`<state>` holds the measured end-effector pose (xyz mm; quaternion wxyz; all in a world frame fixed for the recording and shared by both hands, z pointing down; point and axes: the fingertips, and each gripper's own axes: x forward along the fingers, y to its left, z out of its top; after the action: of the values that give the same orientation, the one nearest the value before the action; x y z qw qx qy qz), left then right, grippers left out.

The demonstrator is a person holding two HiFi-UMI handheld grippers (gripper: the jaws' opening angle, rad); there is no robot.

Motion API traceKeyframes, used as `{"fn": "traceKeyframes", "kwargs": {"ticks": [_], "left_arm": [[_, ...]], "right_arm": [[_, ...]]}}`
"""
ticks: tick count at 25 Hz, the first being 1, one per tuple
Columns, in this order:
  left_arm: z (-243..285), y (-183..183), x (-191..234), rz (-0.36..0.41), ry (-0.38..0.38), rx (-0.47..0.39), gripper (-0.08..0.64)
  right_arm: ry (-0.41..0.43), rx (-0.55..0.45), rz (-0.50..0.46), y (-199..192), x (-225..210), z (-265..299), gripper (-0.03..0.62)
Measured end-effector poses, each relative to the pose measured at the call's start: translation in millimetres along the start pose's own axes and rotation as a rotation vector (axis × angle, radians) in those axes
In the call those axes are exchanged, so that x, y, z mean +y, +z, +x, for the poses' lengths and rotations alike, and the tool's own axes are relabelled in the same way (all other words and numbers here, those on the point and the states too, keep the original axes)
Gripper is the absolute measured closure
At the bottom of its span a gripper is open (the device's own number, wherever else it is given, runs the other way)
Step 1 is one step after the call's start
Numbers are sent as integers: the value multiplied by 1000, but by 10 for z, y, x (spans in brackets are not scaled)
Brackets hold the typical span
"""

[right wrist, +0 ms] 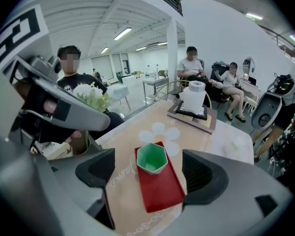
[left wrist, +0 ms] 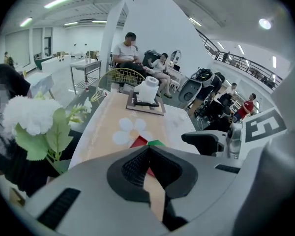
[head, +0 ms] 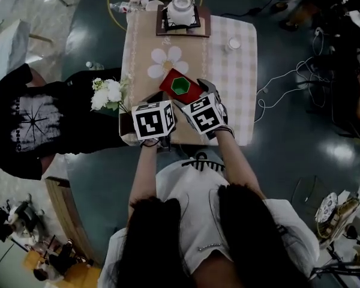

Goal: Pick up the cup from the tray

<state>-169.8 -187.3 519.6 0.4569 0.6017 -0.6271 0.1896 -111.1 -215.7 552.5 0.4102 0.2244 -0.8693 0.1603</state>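
Note:
A green hexagonal cup (right wrist: 152, 158) stands upright on the far end of a red tray (right wrist: 161, 188) on the beige tablecloth. My right gripper (right wrist: 149, 173) is open wide just short of the tray, with the cup ahead of it and nothing between its fingers. In the head view the cup (head: 179, 86) and tray (head: 169, 81) lie just beyond both marker cubes. My left gripper (left wrist: 147, 152) is shut and empty; past its tips a corner of the tray (left wrist: 139, 142) and the cup's rim (left wrist: 156, 143) show. It hovers at the near table edge, to the left of the right gripper (head: 203, 95).
A white teapot (head: 181, 8) sits on a dark tray (head: 183, 30) at the table's far end, and a small white lid (head: 234, 43) lies to the right. White flowers (head: 108, 93) stand at the left edge beside a person in a black shirt (head: 36, 122). Cables run over the floor to the right.

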Motion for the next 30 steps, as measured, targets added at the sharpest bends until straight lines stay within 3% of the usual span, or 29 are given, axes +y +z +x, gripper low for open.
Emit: {"fn": "traceKeyframes", "kwargs": {"ticks": [7,16,19,21,30], "left_arm": [[271,26,193,-42,-12,50,552],[519,-137,298,-41,-18,136,552],[546,-132,313,-66,-34,149,552],[562,-134,331,-67,-33,151,552],[542,-37,326,-70,-26,135,552]], "right_arm": [[-51,127,-65,-155,-81,498,183],[-12,234,-72,-286,-79,823,183],[-9,249,-40,-321,-102,865,188],[-21,251,-37,-326,-127,874,258],[-27,245,-76,-283,-169,743,262]]}}
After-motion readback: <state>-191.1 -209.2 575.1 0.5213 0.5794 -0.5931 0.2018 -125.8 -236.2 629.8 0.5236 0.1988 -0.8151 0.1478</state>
